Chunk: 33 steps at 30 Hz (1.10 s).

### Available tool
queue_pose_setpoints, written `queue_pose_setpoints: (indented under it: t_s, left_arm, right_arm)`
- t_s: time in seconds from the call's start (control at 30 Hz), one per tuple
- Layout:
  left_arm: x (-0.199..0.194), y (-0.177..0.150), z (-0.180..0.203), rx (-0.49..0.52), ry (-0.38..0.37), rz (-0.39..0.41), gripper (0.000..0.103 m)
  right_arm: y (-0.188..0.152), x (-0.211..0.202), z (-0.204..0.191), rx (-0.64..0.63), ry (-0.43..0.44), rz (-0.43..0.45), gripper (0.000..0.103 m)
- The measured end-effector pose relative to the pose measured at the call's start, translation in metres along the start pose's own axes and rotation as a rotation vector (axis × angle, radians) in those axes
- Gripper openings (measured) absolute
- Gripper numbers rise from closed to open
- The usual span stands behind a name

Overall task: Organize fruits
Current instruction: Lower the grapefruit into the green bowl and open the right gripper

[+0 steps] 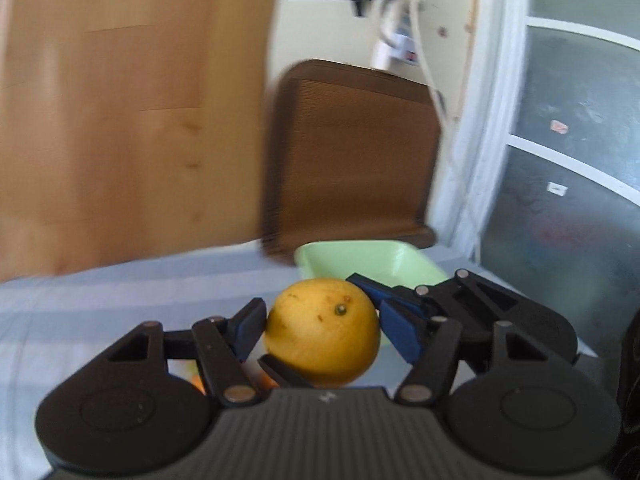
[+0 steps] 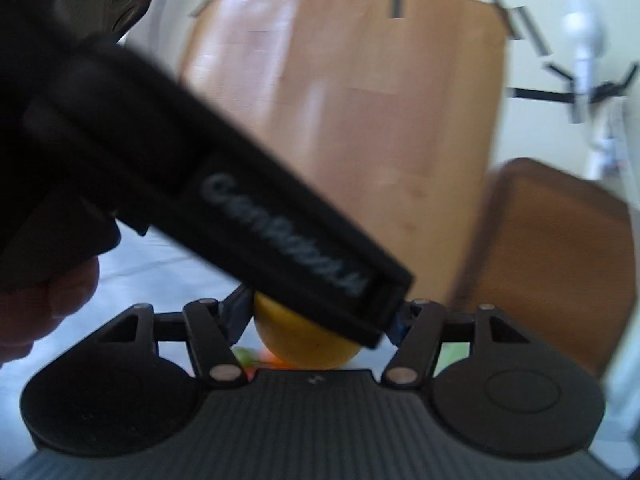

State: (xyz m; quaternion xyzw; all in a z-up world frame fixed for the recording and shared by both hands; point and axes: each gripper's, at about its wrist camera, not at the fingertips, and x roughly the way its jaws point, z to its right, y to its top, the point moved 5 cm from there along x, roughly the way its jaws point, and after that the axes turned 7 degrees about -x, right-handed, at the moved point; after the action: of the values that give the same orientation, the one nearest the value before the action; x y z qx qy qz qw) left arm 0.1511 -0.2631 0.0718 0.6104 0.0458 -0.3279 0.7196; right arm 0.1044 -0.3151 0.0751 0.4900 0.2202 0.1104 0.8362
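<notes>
Between my fingers: a yellow citrus fruit (image 1: 323, 330), stem scar facing my left camera.
Left tongs (image 1: 320, 326): pinching that fruit, a blue pad (image 1: 248, 330) pressed on its left side and another on its right.
Right tongs (image 2: 318, 320): its blue pads sit against both sides of a yellow fruit (image 2: 298, 346), so I take it to be gripping; the view is blurred and half blocked, so I can't be fully sure.
Blocker: the black body of my other tool (image 2: 224, 200) crosses the right camera's view from upper left down to the middle, over the top of the fruit there.
Green tray (image 1: 372, 262): just beyond the fruit and slightly right, on the pale cloth (image 1: 120, 304).
Under the fruit: bits of orange and green show on the cloth, too hidden to name.
Far side: a light wooden board (image 1: 132, 112) on the left, a dark brown chair back (image 1: 352, 160) to its right, behind the tray.
</notes>
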Motion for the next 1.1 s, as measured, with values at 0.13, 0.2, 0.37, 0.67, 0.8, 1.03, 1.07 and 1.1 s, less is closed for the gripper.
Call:
queue_pose_setpoints:
  t_s: [0.13,0.2,0.37,0.67,0.8,1.03,1.07,1.1]
  left_arm:
    - [0.073,0.013,0.04,0.016,-0.067,-0.055,0.065]
    - [0.101,0.013,0.051,-0.005,-0.095,-0.098,0.064]
    - [0.142,0.01,0.06,-0.073,-0.147,-0.187,0.063]
    - [0.129,0.023,0.038,-0.17,-0.156,-0.197,0.065]
    - [0.059,0.04,0.001,-0.198,-0.12,-0.06,0.065]
    - [-0.056,-0.007,-0.071,-0.197,0.153,0.102,0.077]
    - [-0.064,-0.02,-0.076,-0.196,0.188,0.093,0.077]
    - [-0.07,-0.03,-0.08,-0.198,0.212,0.082,0.077]
  right_arm:
    - [-0.033,0.019,0.061,0.057,-0.127,-0.1,0.067]
    - [-0.051,0.028,0.082,0.08,-0.184,-0.153,0.067]
    - [-0.074,0.046,0.107,0.133,-0.228,-0.262,0.067]
    - [-0.09,0.065,0.131,0.359,-0.185,-0.322,0.067]
    - [-0.079,0.044,0.135,0.436,-0.241,-0.2,0.066]
    - [-0.071,0.001,0.152,0.555,-0.296,0.023,0.066]
    - [-0.071,-0.012,0.154,0.56,-0.295,0.042,0.066]
    - [-0.069,-0.018,0.154,0.563,-0.285,0.053,0.065]
